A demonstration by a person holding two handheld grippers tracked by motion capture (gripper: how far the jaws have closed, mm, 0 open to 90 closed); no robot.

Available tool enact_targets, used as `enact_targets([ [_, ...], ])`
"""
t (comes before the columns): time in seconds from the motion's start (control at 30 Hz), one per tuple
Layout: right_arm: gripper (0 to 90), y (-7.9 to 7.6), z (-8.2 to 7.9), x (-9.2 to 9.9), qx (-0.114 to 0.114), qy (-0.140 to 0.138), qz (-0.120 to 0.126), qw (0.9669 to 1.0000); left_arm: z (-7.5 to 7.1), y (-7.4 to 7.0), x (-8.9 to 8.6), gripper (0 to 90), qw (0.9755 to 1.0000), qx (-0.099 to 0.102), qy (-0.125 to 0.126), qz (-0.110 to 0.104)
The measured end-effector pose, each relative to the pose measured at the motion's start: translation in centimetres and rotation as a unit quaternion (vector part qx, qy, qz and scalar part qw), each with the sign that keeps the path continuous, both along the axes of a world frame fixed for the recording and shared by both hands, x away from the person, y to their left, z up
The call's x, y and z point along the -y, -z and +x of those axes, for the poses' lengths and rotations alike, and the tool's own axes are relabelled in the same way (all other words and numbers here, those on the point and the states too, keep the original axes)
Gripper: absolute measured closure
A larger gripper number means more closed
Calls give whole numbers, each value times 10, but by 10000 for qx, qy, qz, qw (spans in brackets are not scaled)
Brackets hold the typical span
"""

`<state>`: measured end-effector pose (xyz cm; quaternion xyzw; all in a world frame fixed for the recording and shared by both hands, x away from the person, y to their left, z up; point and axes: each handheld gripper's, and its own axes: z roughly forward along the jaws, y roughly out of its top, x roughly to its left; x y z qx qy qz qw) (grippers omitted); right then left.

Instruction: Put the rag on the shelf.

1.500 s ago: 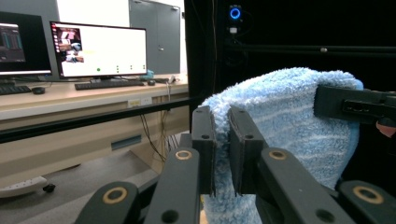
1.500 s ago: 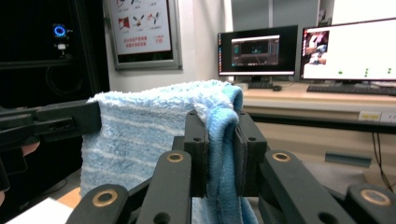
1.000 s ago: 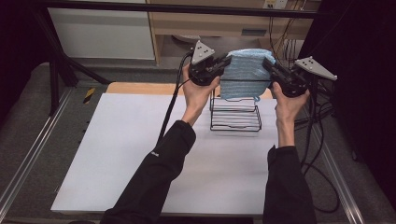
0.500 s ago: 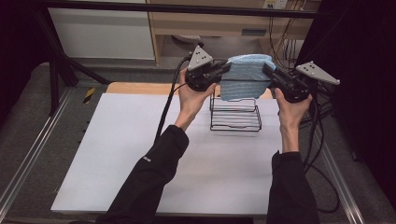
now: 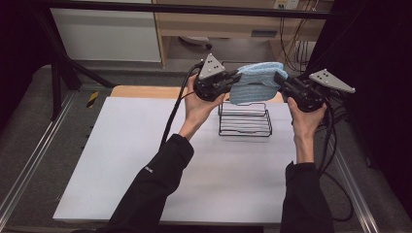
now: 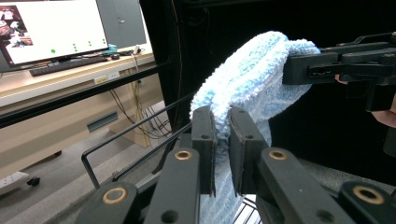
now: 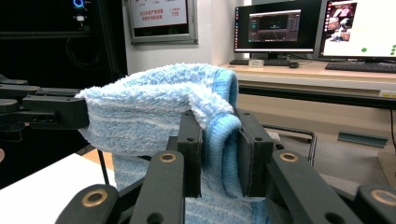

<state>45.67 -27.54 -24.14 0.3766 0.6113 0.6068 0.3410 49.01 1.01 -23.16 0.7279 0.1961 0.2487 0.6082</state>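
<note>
A light blue terry towel (image 5: 255, 83) hangs stretched between my two grippers, above a black wire rack (image 5: 244, 121). My left gripper (image 5: 235, 78) is shut on the towel's left end; in the left gripper view its jaws (image 6: 222, 126) pinch the cloth (image 6: 252, 79). My right gripper (image 5: 280, 78) holds the right end. In the right gripper view a folded, blue-hemmed edge (image 7: 219, 121) fills the gap between its pads (image 7: 219, 137), whose jaws have just been opening a little. Each gripper view shows the other gripper (image 6: 310, 67) (image 7: 53, 112) clamped on the far end.
The rack stands at the back middle of a white mat (image 5: 121, 160) on the table. A wooden strip (image 5: 145, 91) runs behind the mat. Metal rails (image 5: 34, 165) flank the table, and cables (image 5: 335, 160) trail down at the right. Desks with monitors (image 7: 280, 25) stand beyond.
The towel now looks more bunched and hangs less far over the rack. Both hands have barely shifted.
</note>
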Motion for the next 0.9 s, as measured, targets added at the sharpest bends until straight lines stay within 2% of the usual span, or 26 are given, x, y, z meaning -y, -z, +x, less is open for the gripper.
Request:
enact_targets([
  [0.1,714,0,-2,1,-30,-24,-18,10000,-1,0,0,820,10000,13,1,69],
  [0.23,605,-3,-9,0,-26,-73,5,10000,-3,2,0,822,9999,32,30,164],
  [0.4,483,-14,-17,-4,45,-156,25,9999,-8,5,0,823,9995,58,66,310],
  [0.5,465,-24,-20,-7,77,-167,48,9998,-10,6,2,823,9990,80,85,429],
  [0.57,516,-31,-21,-10,64,-157,31,9999,-13,6,2,823,9986,124,87,514],
  [0.7,711,-41,-19,-17,-178,-170,-103,9996,-15,6,2,823,9982,128,98,581],
  [0.77,799,-43,-16,-19,-349,-227,-147,9990,-14,6,2,821,9982,68,118,580],
  [0.9,880,-37,-12,-25,-693,-248,-372,9966,-16,4,0,803,9984,-46,128,558],
])
